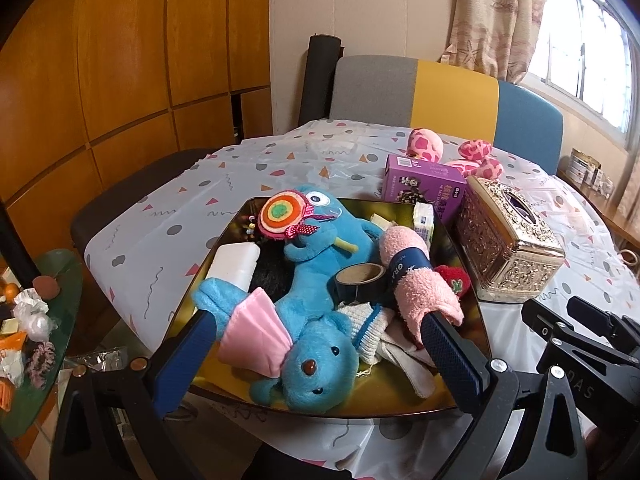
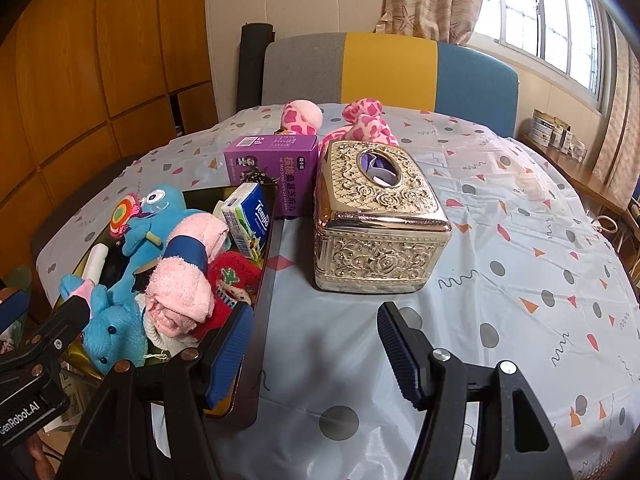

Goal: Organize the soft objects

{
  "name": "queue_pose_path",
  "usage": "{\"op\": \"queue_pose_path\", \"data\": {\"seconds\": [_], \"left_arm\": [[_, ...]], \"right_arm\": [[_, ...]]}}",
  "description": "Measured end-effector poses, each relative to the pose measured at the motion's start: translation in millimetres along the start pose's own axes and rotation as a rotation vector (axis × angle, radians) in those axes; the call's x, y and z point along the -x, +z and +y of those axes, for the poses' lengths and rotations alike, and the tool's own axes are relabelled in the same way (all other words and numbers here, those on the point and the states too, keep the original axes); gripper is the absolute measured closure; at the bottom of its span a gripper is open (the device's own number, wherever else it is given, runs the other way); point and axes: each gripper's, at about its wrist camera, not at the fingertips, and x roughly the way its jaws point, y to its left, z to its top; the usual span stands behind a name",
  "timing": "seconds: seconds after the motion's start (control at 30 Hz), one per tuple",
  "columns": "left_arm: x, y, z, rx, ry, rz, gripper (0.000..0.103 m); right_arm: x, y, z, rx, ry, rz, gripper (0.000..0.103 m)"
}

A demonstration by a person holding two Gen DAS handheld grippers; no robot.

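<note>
Most soft things are already piled in the gold tray (image 1: 472, 248): a blue plush monster (image 1: 320, 252) with a lollipop, a blue teddy bear (image 1: 316, 364) with a pink patch, a rolled pink towel (image 1: 416, 276) with a navy band, a red knitted piece (image 1: 454, 278) and white socks (image 1: 372, 328). Mixed in with them are harder bits: a tape roll (image 1: 360, 278), a tissue pack (image 2: 248, 220) and a white block (image 1: 236, 266). Judging from this, the sort is only partly done.

One soft item is clearly left outside: the pink spotted plush (image 2: 360, 124) lies on the tablecloth (image 2: 520, 240) at the far side, behind the purple box (image 2: 272, 168) and the gold tissue box (image 2: 376, 216), well apart from the tray. It looks limp and floppy, bright pink patches on pale pink, partly hidden by the boxes.

Left gripper (image 1: 320, 332) hangs over the near edge of the tray, jaws spread wide, the bear and socks in the gap, but the pads do not press on anything, so it is released. Right gripper (image 2: 316, 344) hovers over bare tablecloth just in front of the gold tissue box, jaws apart, nothing between them, empty.

Likely remaining: fetch the pink plush into the tray, maybe pull out the hard stuff.
</note>
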Motion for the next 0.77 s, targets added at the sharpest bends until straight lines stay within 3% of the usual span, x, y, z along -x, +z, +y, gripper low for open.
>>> {"op": "queue_pose_path", "data": {"seconds": [0.57,0.77], "left_arm": [[5.5,0.0,-0.5,-0.006,0.018,-0.036,0.001],[2.0,-0.2,0.5,-0.007,0.005,-0.017,0.000]], "right_arm": [[-2.2,-3.1,0.8,0.005,0.001,0.014,0.037],[-5.8,-5.8,-3.7,-0.010,0.009,0.031,0.037]]}}
